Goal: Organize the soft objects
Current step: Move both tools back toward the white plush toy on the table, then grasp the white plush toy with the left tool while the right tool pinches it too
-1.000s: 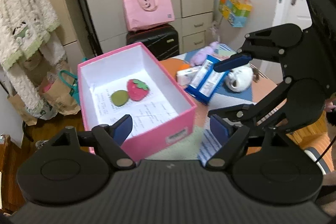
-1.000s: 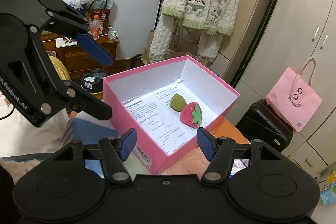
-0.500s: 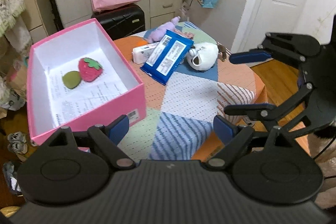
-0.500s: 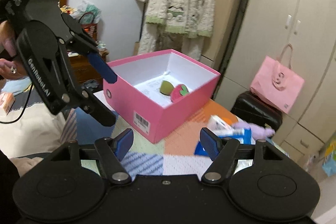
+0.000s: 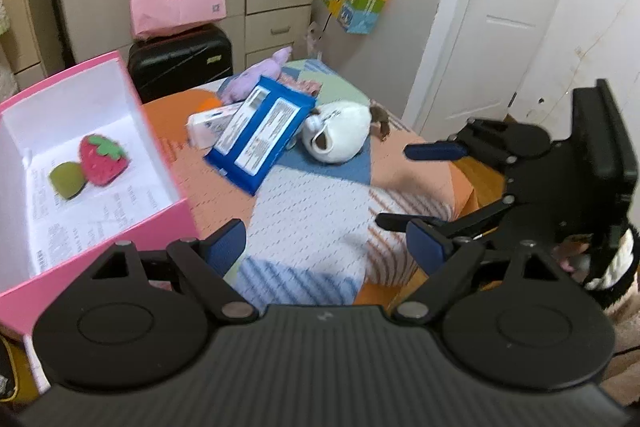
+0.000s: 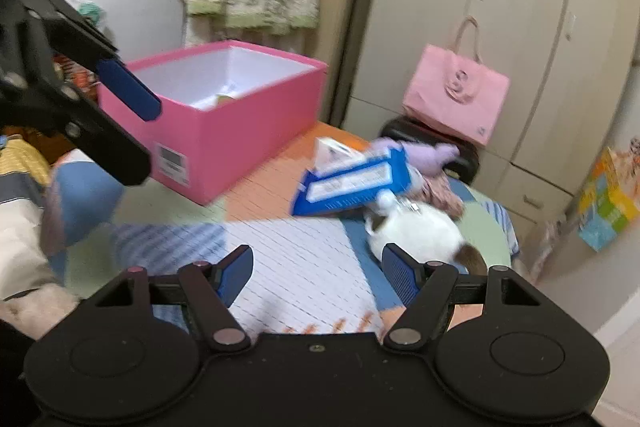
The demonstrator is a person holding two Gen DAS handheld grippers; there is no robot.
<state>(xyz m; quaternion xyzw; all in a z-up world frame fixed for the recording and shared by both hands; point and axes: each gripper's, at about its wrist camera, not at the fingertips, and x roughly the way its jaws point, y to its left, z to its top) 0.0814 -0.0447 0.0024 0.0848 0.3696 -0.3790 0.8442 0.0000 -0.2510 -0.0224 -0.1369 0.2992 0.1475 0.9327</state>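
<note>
Left gripper (image 5: 326, 245) and right gripper (image 6: 317, 273): spread, just widened, empty, above patchwork tablecloth (image 5: 312, 203). In pink box (image 5: 168, 223): strawberry plush (image 5: 103, 159), green plush (image 5: 66, 180). Beside box: blue packet (image 5: 262, 135), white plush (image 5: 336, 137), purple plush (image 5: 252, 79).

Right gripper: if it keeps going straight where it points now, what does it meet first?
Probably the patchwork tablecloth: the open, empty right gripper aims down at a bare patch. The white plush toy lies just right of that line, though depth is unclear.

White plush (image 5: 338, 137), purple plush (image 5: 256, 75) on table; strawberry (image 5: 103, 159) in box (image 5: 168, 223).
</note>
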